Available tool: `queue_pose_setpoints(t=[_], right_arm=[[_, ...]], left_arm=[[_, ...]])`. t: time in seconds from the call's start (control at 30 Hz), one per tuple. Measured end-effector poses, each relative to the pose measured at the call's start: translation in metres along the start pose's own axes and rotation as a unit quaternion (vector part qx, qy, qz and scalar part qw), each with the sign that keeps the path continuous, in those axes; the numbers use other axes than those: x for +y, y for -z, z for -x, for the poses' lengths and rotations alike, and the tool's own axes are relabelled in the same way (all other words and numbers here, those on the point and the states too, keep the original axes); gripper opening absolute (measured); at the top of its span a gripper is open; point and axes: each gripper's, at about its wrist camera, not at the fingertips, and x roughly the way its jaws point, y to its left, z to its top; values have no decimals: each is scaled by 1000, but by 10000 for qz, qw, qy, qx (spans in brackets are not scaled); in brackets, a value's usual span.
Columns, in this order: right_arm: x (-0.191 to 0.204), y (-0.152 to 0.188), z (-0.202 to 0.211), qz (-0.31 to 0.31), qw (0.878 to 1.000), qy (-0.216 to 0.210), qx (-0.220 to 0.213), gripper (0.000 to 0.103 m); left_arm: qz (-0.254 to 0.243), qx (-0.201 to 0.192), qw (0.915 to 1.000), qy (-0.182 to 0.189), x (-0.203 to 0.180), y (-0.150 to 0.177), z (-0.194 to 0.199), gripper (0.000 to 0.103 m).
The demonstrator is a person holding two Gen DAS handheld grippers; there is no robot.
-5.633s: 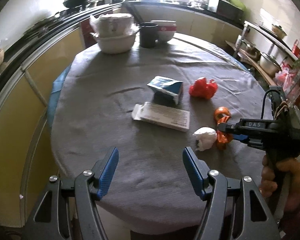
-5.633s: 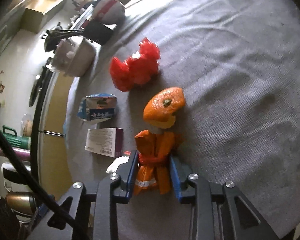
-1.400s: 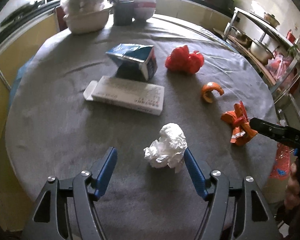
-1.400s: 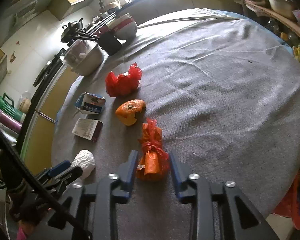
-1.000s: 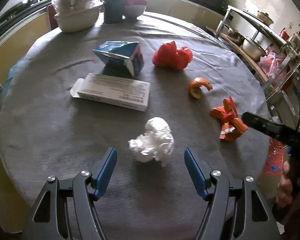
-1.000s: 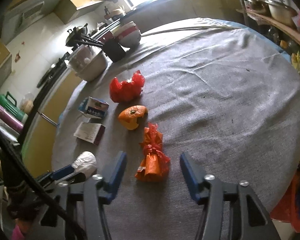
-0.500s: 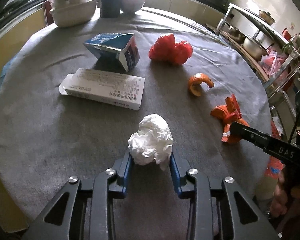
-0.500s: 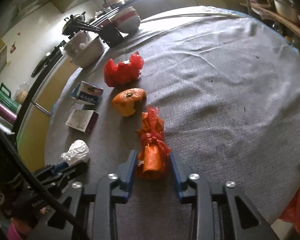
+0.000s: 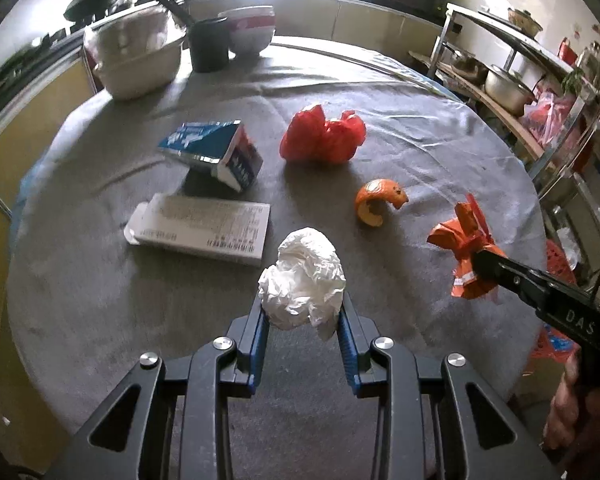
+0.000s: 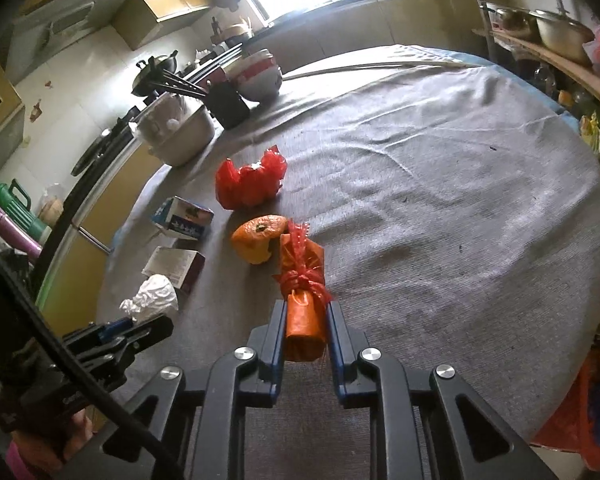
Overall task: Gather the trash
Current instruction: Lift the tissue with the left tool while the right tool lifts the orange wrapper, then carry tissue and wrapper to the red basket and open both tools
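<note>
My left gripper (image 9: 302, 310) is shut on a crumpled white tissue (image 9: 302, 276), held just above the grey tablecloth (image 9: 80, 280). At the right of the left wrist view my right gripper (image 9: 478, 262) pinches an orange wrapper (image 9: 466, 246). In the right wrist view the right gripper (image 10: 305, 322) is shut on that knotted orange wrapper (image 10: 303, 280), and the left gripper (image 10: 140, 326) with the tissue (image 10: 154, 294) shows at lower left. On the cloth lie an orange peel (image 9: 376, 200), a red plastic bag (image 9: 324, 136), a blue carton (image 9: 216, 152) and a flat white box (image 9: 204, 228).
At the table's far side stand a white covered pot (image 9: 136, 60), a dark cup (image 9: 209, 46) and a red-and-white bowl (image 9: 246, 32). A metal rack (image 9: 512, 80) with pots is on the right. A red bag (image 10: 572, 412) hangs beside the table's near right edge.
Both grippers went from open around their items to shut on them. The left one has lifted the tissue slightly and the right one holds the wrapper in place.
</note>
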Motion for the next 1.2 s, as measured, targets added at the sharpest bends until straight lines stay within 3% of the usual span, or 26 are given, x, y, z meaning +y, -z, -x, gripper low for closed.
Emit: queue_pose_setpoints(t=[0.53, 1.2], right_arm=[[-15, 1, 25, -152, 9994, -63, -292, 21], [-38, 4, 63, -297, 9972, -18, -682, 21]], left_arm=[[-385, -218, 9972, -610, -36, -16, 9, 34], [-821, -539, 9926, -711, -85, -26, 24, 34]])
